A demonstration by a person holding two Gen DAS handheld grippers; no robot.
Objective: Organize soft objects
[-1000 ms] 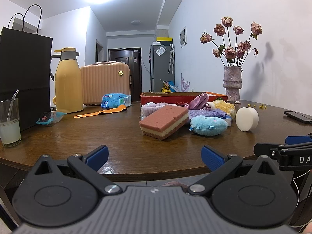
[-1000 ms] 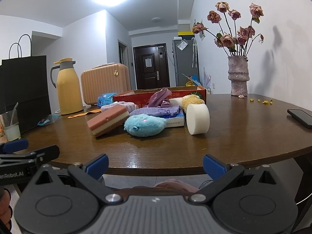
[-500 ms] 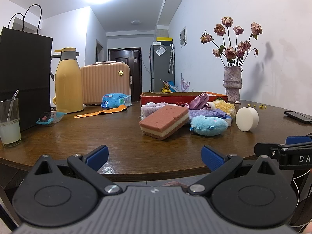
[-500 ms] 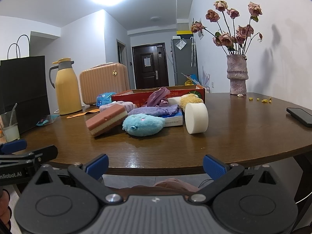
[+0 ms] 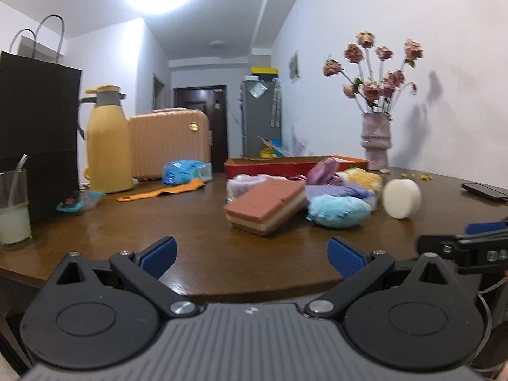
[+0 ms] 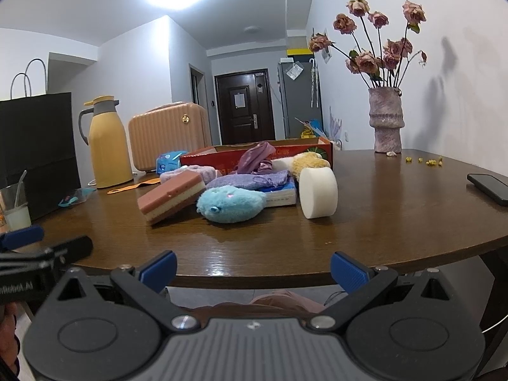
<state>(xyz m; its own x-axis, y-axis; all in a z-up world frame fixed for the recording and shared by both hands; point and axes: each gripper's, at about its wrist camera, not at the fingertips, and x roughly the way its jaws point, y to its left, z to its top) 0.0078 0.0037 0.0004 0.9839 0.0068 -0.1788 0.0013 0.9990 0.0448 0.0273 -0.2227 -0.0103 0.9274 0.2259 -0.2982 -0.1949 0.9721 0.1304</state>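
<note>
Sitting untouched near the middle of the wooden table [image 6: 397,222], the soft things are crowding together in front of the red cardboard box [image 6: 254,155]: the layered sponge [image 6: 173,198] leaning on the pile at the left, the blue plush toy [image 6: 230,204] just beside it, the white foam cylinder [image 6: 318,192] at the right, and purple cloths [image 6: 254,179] and a yellow fluffy piece [image 6: 309,160] lying behind them against the box. None of them is showing any shift from half a second ago; what is changing is the viewpoint. Both cameras are now sitting higher and a little nearer, with the left wrist view blurring from the motion, so the approach is probably only beginning and nothing is sorted yet.

The right gripper [image 6: 253,268] is hovering off the near table edge, level and aimed at the plush toy and cylinder, its jaws spread wide and holding nothing. The left gripper [image 5: 250,250] is likewise gaping and empty, pointing over the edge toward the sponge, well short of it. Each is showing at the border of the other's view, side by side.
</note>
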